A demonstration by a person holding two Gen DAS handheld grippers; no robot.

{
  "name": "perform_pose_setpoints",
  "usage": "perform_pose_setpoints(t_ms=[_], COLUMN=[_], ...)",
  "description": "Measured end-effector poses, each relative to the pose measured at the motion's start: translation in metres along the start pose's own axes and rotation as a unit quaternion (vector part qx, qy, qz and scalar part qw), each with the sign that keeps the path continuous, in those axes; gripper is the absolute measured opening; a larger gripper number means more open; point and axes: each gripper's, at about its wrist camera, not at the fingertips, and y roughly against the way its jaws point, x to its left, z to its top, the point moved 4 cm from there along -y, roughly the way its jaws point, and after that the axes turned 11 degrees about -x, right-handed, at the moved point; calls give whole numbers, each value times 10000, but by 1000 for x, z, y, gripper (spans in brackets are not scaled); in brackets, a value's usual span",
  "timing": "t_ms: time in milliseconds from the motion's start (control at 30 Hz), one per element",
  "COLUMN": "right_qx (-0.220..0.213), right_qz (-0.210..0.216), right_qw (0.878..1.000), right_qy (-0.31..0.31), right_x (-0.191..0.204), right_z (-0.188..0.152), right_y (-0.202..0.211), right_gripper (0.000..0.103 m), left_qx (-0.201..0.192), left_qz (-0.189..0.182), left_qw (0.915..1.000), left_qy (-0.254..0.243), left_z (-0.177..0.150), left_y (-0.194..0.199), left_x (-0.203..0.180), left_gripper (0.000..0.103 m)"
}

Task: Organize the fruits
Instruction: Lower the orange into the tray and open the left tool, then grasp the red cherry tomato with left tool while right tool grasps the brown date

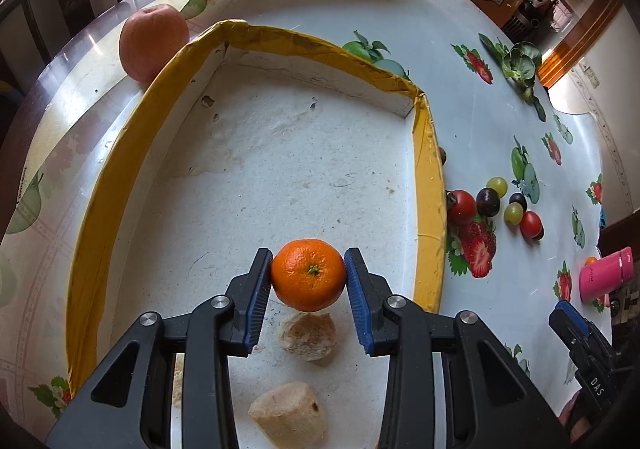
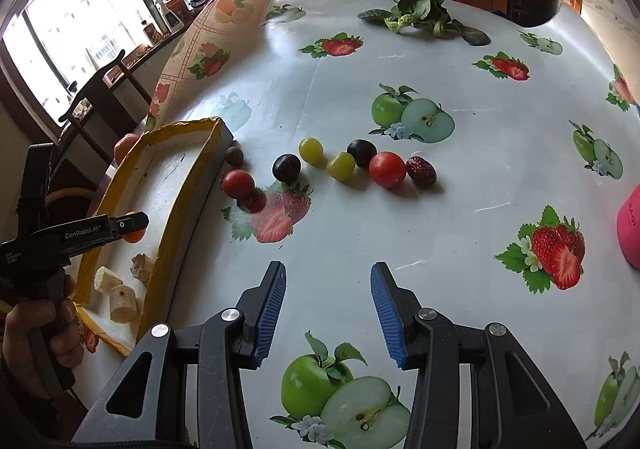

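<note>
Left wrist view: the yellow-rimmed tray [image 1: 430, 185] fills the frame. Over its floor the left gripper [image 1: 308, 277] pinches the mandarin [image 1: 309, 274] squarely between both pads, stem scar facing the camera; being round, it has no long axis. The right gripper [image 2: 329, 309] hovers unclenched, holding nothing, nearer the small fruits [image 2: 342, 166].

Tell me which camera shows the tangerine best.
The left wrist view: the tangerine sits centred and whole between the left gripper's blue pads, above the tray. The right wrist view shows only an orange sliver behind that gripper.
</note>
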Motion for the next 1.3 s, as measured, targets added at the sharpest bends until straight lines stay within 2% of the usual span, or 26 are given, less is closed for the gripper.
perform_pose_setpoints(t_ms=[100, 133, 467, 867, 1167, 1300], right_qx=[-2, -5, -40, -72, 3, 1], right_qz=[7, 11, -12, -128, -352, -467], right_qw=[10000, 10000, 10000, 9998, 9993, 9985], right_qy=[-2, 5, -27, -99, -156, -293], right_x=[2, 3, 4, -11, -38, -59], right_z=[0, 0, 0, 3, 17, 30], right_y=[0, 0, 5, 5, -22, -41], right_gripper=[46, 46, 46, 46, 45, 40], left_qx=[-75, -135, -329, -237, -136, -70], left_qz=[36, 68, -400, -1038, -870, -722], left_qw=[10000, 9998, 9978, 9915, 9899, 9887], left_qy=[-51, -103, -415, -750, -1115, -1311], left_z=[-1, 0, 7, 5, 10, 13], left_y=[3, 5, 27, 26, -9, -27], left_x=[-1, -3, -39, -110, -138, -143], left_gripper=[73, 75, 75, 75, 75, 75])
